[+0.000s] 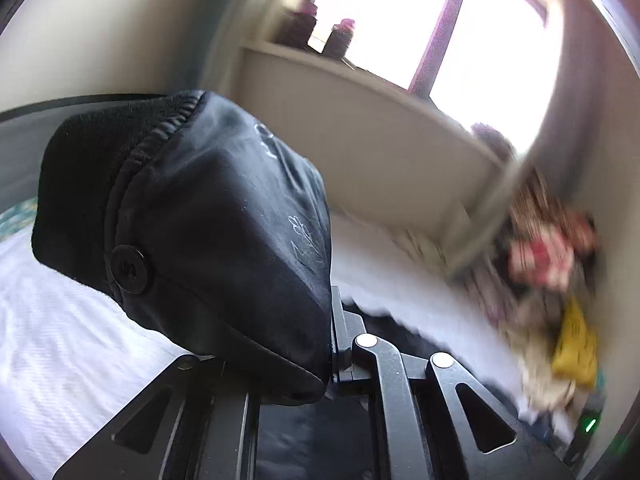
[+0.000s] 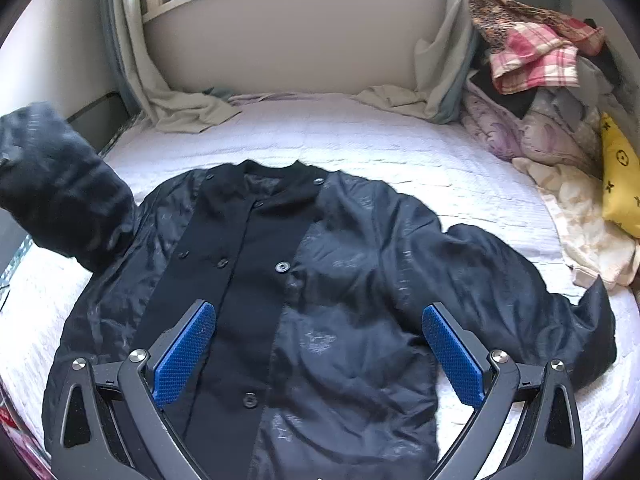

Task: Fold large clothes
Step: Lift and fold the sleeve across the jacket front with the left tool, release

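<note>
Home bedroom, bed point(image 2: 360, 140) with white quilted cover, window point(image 1: 440, 20) with curtains point(image 2: 132, 60) above the headboard wall, heaped clothes point(image 2: 532, 56) and bedding point(image 2: 520, 128) alongside, yellow pillow point(image 2: 622, 184)

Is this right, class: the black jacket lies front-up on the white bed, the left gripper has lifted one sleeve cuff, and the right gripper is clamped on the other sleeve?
Not quite. The right gripper is open and holds nothing; the right wrist view shows its blue pads spread above the black jacket. The rest stands: jacket on the white bed, left gripper shut on the sleeve cuff.
</note>
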A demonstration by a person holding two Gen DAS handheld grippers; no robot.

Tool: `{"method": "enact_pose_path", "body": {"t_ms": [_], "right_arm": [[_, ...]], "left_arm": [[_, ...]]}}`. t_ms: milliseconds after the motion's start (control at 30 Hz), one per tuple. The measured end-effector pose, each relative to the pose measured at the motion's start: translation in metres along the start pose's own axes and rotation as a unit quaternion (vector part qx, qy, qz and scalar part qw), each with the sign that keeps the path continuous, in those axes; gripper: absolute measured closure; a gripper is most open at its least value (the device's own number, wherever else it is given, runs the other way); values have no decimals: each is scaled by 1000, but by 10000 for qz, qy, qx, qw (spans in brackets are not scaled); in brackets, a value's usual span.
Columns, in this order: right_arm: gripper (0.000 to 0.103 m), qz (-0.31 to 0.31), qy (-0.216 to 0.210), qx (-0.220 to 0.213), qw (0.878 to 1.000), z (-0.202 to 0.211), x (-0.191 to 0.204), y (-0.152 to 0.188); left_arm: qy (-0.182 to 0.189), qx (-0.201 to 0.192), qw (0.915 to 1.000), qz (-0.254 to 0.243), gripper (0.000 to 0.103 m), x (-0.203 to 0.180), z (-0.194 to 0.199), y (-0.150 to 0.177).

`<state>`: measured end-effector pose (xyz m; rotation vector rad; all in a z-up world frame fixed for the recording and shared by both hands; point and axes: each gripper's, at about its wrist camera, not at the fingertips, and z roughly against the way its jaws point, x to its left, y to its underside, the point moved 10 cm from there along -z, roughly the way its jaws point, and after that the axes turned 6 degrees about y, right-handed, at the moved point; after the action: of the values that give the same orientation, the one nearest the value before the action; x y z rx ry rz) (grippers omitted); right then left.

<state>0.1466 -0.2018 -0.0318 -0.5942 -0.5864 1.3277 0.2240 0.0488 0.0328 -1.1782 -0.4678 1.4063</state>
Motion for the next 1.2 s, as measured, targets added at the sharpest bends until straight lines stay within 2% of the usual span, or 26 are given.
{"method": "enact_pose_path", "body": {"t_ms": [67, 133, 200, 267, 333, 400, 467, 533, 600, 700, 867, 933, 1033, 1133, 1200], "right_arm": [[0, -71, 3, -31, 10000, 3, -7, -1], [0, -136, -18, -45, 9999, 6, -14, -1], [0, -195, -39, -39, 9998, 7, -19, 0], [0, -306, -109, 32, 9995, 5, -25, 1], [2, -467, -224, 165, 9985, 1, -30, 4], [8, -582, -354, 296, 9972, -2, -33, 7], [9, -720, -478, 388, 9955, -3, -36, 8], [9, -844, -522, 427, 9942, -3, -40, 9], [9, -916, -515, 446, 9935, -3, -42, 9], [9, -1004, -571, 469, 9922, -4, -41, 9], [9, -1311, -898, 625, 9853, -2, -35, 12], [9, -1529, -1058, 752, 9797, -4, -34, 15], [9, -1860, -1159, 983, 9707, -12, -34, 24], [9, -2225, -1109, 1207, 9611, -29, -37, 38], [9, -2469, -1150, 1495, 9505, -46, -36, 54]], "left_arm": [[42, 441, 9984, -353, 87, -33, -32, 31], [79, 969, 9927, -712, 86, -56, -69, 66], [74, 1531, 9830, -1016, 85, -69, -97, 111], [56, 2065, 9721, -1111, 82, -74, -121, 147], [28, 2558, 9612, -1036, 70, -69, -129, 184], [18, 2828, 9550, -896, 58, -66, -130, 203], [69, 2778, 9563, -914, 43, -72, -120, 205], [-7, 2565, 9596, -1157, 14, -79, -107, 197], [-145, 2212, 9632, -1523, 5, -85, -87, 184], [-235, 1866, 9654, -1805, 1, -82, -56, 166], [-417, 1747, 9732, -1436, 1, -51, -28, 139], [-611, 1572, 9757, -1398, 0, -35, -12, 122], [-1063, 1107, 9755, -1573, 0, -8, 16, 107], [-1198, 1035, 9759, -1505, 0, 14, 19, 108], [-1274, 1226, 9747, -1366, 0, 29, 7, 116]]}}
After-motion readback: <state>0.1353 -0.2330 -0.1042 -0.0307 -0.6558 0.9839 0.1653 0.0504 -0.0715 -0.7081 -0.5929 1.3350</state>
